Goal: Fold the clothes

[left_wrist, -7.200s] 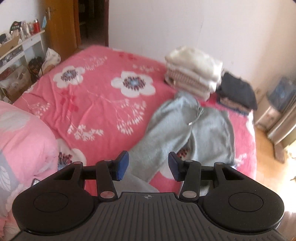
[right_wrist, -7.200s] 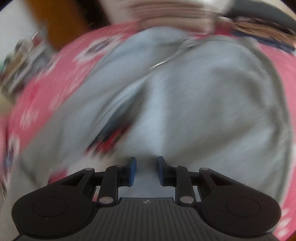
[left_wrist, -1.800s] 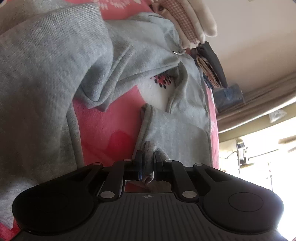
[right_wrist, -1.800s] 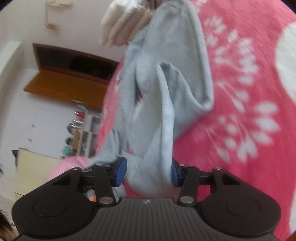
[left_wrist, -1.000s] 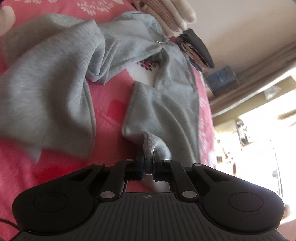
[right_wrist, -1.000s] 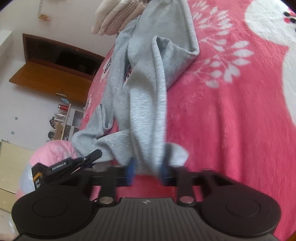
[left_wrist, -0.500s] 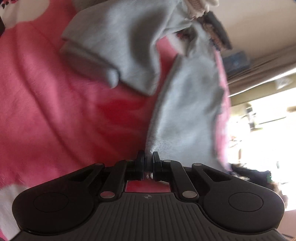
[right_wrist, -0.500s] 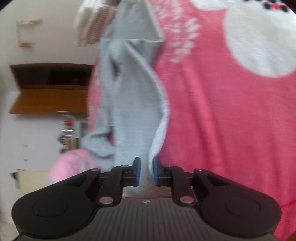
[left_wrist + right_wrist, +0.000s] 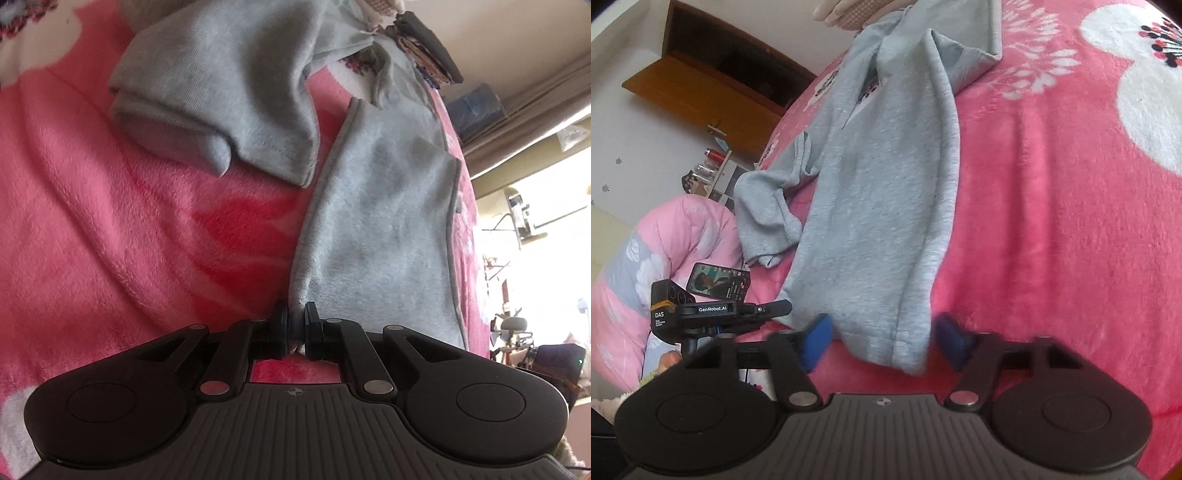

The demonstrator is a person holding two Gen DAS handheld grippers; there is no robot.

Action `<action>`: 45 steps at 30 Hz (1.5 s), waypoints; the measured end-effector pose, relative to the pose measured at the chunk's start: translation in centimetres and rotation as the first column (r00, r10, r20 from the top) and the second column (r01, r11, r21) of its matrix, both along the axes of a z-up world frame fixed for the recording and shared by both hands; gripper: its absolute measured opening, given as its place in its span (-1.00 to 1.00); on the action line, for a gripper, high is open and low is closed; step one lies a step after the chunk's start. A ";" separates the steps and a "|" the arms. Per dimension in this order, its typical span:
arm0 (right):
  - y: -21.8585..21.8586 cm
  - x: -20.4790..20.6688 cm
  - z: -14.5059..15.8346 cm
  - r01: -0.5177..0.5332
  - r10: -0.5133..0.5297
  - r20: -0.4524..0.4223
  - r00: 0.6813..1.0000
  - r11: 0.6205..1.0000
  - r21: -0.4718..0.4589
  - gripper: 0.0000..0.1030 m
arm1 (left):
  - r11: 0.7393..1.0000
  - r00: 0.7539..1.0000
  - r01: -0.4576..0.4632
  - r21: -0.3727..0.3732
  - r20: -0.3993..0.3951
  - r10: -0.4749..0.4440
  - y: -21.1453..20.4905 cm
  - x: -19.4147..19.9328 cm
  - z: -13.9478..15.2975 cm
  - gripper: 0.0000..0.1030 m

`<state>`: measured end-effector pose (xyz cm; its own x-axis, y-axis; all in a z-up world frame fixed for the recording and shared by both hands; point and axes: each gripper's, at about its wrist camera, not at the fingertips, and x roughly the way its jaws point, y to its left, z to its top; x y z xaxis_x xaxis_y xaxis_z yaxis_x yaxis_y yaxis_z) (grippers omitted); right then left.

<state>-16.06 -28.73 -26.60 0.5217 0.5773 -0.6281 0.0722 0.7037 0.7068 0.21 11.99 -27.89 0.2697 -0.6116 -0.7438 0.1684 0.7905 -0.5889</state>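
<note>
Grey sweatpants (image 9: 886, 206) lie spread on the pink floral blanket (image 9: 1052, 221), legs being straightened. Left gripper (image 9: 294, 325) is clamped on one leg hem. Right gripper (image 9: 882, 339) stands apart around the other hem (image 9: 901, 350), jaws closing, pads not pressing. Next, judged: pinch this hem, then fold the legs together.

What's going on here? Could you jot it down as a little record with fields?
Setting: bed with pink floral blanket
Garment: grey sweatpants, legs laid out toward the cameras
Left gripper: jaws shut on one leg's cuff
Right gripper: jaws closing, apart, the other cuff between them but not pressed
Nearby: phone, folded clothes stack
</note>
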 end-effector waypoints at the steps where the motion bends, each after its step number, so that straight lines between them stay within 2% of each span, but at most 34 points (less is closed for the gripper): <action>1: -0.1 -0.1 0.0 0.004 -0.004 -0.024 1.000 1.000 -0.004 -0.75 | 1.000 1.000 0.003 -0.005 0.011 -0.003 0.0 -0.1 0.6 -0.89; 6: -0.6 -1.3 2.0 0.012 -0.011 -0.040 0.999 0.999 0.035 -0.82 | 0.999 0.999 0.046 -0.015 0.006 -0.046 0.4 -0.8 3.7 -0.90; 11: -0.1 -3.0 5.0 -0.071 0.072 -0.082 0.994 0.997 0.024 -0.82 | 0.983 0.983 0.178 0.045 -0.044 -0.176 0.2 -2.7 5.9 -0.90; 14: 1.2 -4.1 5.8 -0.150 0.146 -0.144 0.979 0.989 -0.016 -0.83 | 0.956 0.960 0.274 0.108 -0.085 -0.266 -1.0 -4.5 5.7 -0.90; 18: 3.1 -5.6 5.5 -0.245 0.225 -0.239 0.944 0.968 -0.055 -0.83 | 0.920 0.929 0.359 0.160 -0.155 -0.336 -2.1 -6.4 4.5 -0.90; 26: 4.9 -8.7 5.3 -0.352 0.305 -0.355 0.884 0.933 -0.075 -0.84 | 0.877 0.884 0.452 0.164 -0.210 -0.417 -3.5 -8.0 3.8 -0.90; 30: 5.7 -9.6 5.2 -0.346 0.288 -0.413 0.864 0.935 -0.073 -0.84 | 0.847 0.855 0.505 0.166 -0.231 -0.465 -4.6 -8.7 3.4 -0.90; 35: 5.4 -10.6 5.4 -0.308 0.230 -0.465 0.855 0.946 -0.098 -0.84 | 0.821 0.830 0.551 0.148 -0.203 -0.520 -5.1 -9.1 3.1 -0.90; 45: 5.4 -11.7 6.9 -0.306 0.180 -0.480 0.859 0.931 -0.197 -0.84 | 0.707 0.734 0.679 0.196 -0.162 -0.660 -6.6 -11.4 3.8 -0.90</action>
<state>-27.71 -23.32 -19.70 0.0131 0.4332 -0.9012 0.1373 0.8920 0.4307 -11.22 5.40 -24.11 -0.2066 -0.4222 -0.8827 0.6690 0.5974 -0.4423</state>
